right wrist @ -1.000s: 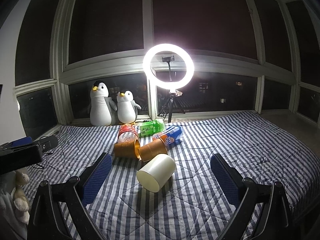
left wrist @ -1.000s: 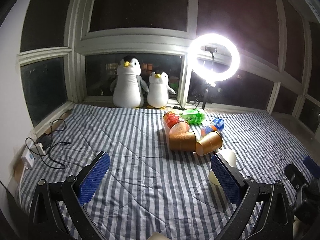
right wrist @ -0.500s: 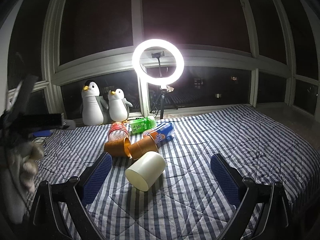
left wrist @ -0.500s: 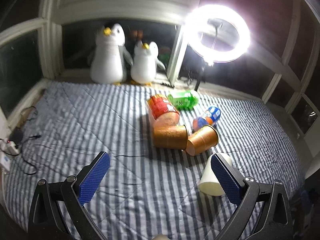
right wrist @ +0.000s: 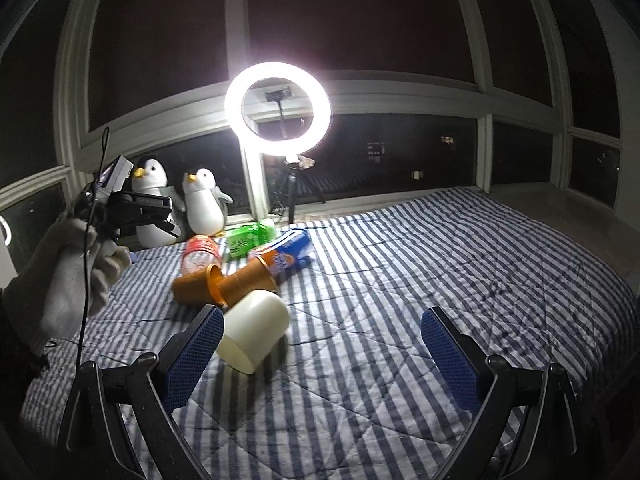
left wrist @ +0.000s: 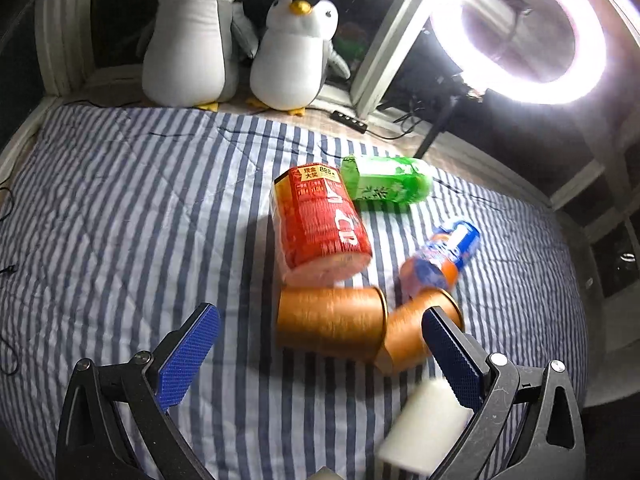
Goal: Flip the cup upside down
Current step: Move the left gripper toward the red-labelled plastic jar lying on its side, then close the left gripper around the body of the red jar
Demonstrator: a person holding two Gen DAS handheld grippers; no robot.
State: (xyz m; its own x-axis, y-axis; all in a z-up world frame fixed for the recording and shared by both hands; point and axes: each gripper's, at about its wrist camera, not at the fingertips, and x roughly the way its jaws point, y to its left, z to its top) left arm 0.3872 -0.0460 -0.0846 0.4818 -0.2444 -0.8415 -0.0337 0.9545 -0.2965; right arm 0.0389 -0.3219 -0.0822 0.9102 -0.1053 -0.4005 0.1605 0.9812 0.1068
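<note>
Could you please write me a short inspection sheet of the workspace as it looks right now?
Surface: blue and white striped quilt, lit by the ring light.
Job's things: cream cup and two brown paper cups, all lying on their sides; none flipped yet.
Clutter: red bottle, green bottle and blue-orange bottle, lying down behind the cups.
Grippers: left tool open, empty, above the brown cups; right tool open, empty, its left pad beside the cream cup.
Cables: black cord and power strip on the sill.
Surroundings: two plush penguins, ring light on a tripod, dark windows.
</note>
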